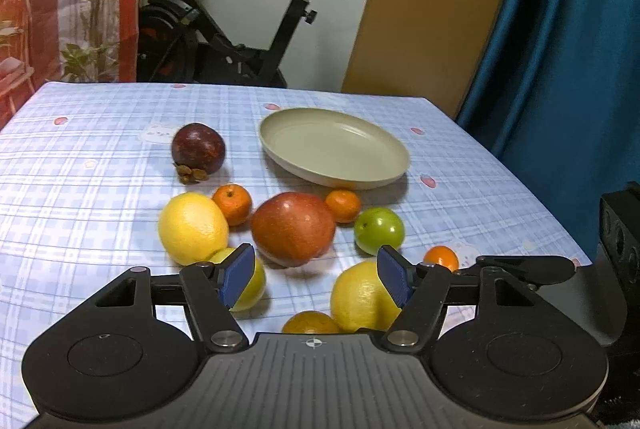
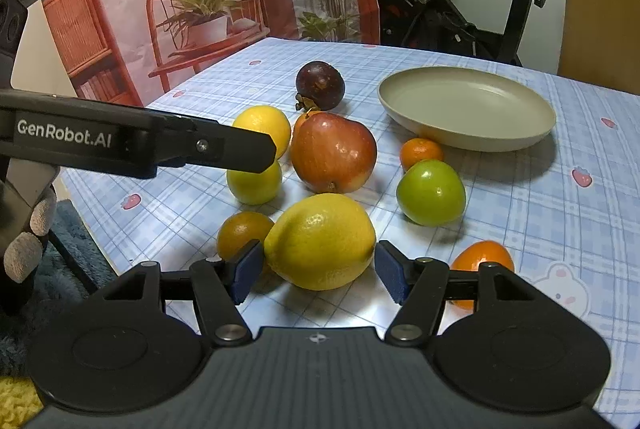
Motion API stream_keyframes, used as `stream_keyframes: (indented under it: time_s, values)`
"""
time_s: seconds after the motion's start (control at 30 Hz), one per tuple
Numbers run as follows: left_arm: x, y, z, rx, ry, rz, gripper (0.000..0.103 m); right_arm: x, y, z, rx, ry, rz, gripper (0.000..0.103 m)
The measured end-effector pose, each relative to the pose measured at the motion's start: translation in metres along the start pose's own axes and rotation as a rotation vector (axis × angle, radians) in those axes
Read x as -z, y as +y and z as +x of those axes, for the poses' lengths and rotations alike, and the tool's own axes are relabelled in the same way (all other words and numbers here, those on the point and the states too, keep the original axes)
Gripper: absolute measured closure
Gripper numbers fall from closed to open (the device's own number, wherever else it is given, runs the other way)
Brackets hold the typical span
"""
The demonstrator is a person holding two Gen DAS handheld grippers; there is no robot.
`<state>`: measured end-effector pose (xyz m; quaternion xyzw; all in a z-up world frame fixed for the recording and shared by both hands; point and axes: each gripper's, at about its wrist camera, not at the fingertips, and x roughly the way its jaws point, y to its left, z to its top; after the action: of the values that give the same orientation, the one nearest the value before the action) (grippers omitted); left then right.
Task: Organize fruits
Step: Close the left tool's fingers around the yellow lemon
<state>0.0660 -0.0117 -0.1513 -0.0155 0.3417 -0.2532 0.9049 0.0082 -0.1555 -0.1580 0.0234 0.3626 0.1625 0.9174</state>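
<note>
Beige plate [image 2: 520,145], upper right, sat empty; every fruit remained loose. Right gripper [image 2: 316,271] bracketed the lemon [image 2: 320,241], grip unconfirmed; left gripper [image 1: 316,279] gaped, holding nothing.

- Tabletop [image 2: 520,197]: pale blue and white check cloth, with small pink strawberries and white bunny faces.
- Plate [image 2: 466,133]: plain beige.
- Mangosteen [image 2: 320,85]: dark purple, brown calyx.
- Apple [image 2: 334,151]: red, shading to orange.
- Big lemon [image 2: 320,241]: bright yellow.
- Round green fruit [image 2: 431,192]: glossy lime green.
- Small mandarin [image 2: 421,152]: orange.
- Right tongs [image 2: 316,271]: black, with blue pads.
- Curtain [image 1: 560,29]: deep teal.
</note>
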Motion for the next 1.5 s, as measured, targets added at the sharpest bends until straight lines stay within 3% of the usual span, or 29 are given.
stream_keyframes:
  time_s: [0.33,0.63,0.77,1.5]
  values:
    - [0.001,-0.014,0.019,0.089,0.075,0.066,0.033,0.002,0.000,0.002,-0.012,0.012,-0.005,0.039]
    - [0.006,-0.003,0.039,0.136,0.153,-0.020,0.045,0.004,-0.001,0.006,-0.026,0.014,0.008,0.039]
    - [0.007,-0.004,0.040,0.169,0.153,-0.023,0.053,0.004,-0.002,0.005,-0.023,0.010,0.014,0.038]
    - [-0.004,-0.012,0.047,0.193,0.139,0.038,0.059,0.003,-0.010,-0.007,0.007,-0.052,0.059,0.040]
